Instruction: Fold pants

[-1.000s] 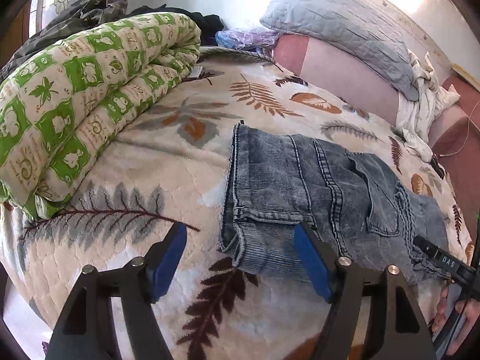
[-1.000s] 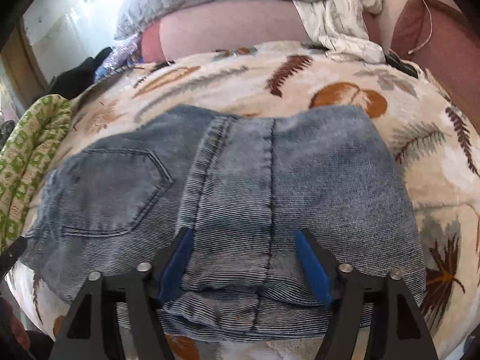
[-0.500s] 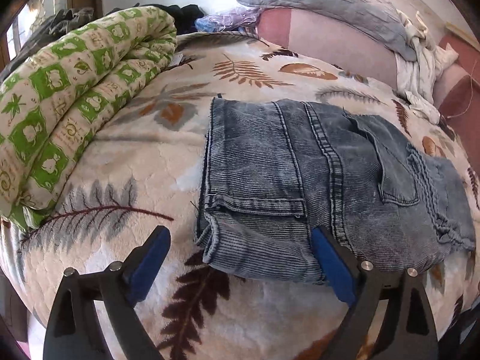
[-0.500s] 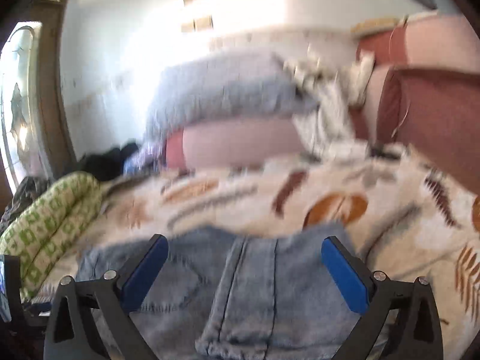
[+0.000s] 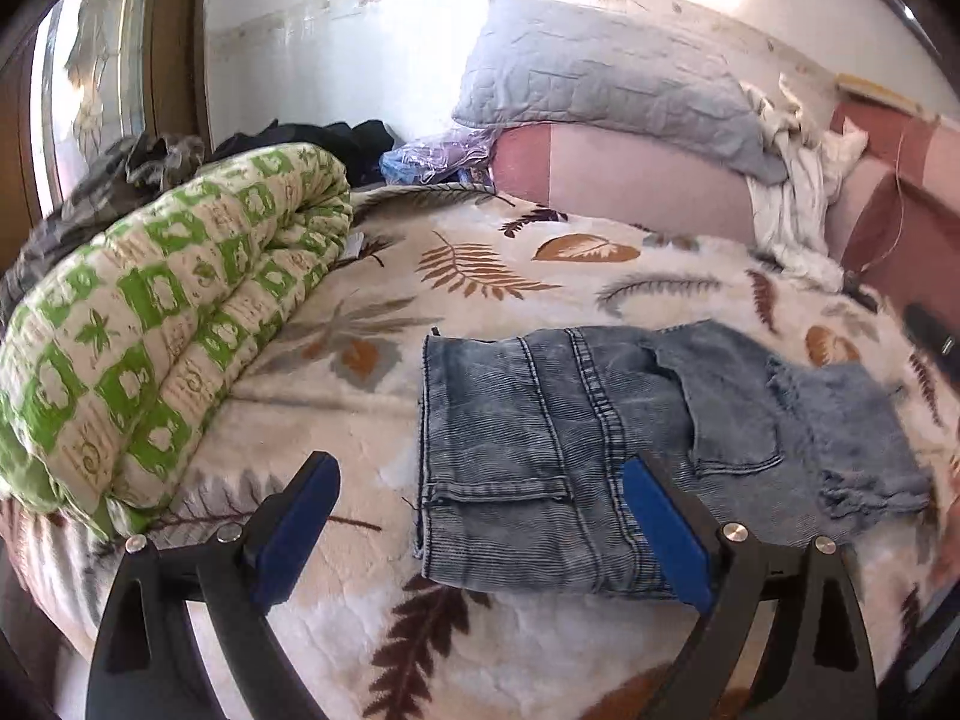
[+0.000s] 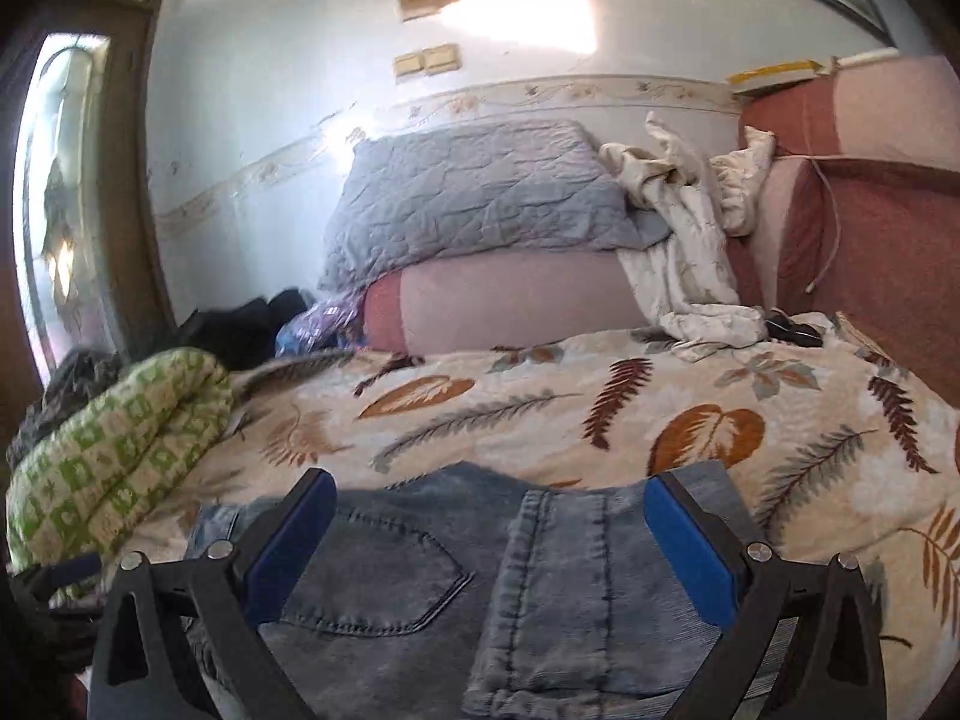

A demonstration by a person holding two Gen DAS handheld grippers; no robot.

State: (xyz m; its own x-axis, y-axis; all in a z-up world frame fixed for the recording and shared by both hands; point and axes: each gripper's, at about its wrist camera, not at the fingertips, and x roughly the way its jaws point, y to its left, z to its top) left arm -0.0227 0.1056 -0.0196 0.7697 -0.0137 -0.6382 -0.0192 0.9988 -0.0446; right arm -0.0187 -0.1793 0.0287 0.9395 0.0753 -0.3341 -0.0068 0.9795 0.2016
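Across the lower frame, we see folded blue jeans (image 5: 600,450) flat on the leaf-print bed (image 5: 480,264); our left claw (image 5: 480,516) and right claw (image 6: 489,531) gape apart, gripping nothing.

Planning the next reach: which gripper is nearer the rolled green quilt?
Left. The left gripper hovers just beside the rolled green quilt; the right gripper sits over the folded jeans, farther away.

A: Left gripper (image 5: 480,516)?
B: Jaws wider than a second ago; it sits higher and further back from the folded jeans (image 5: 630,450), nothing between the pads.
A: Right gripper (image 6: 489,540)?
B: Jaws spread wide too, off the denim fold they straddled. It is raised and tilted up; more wall shows.
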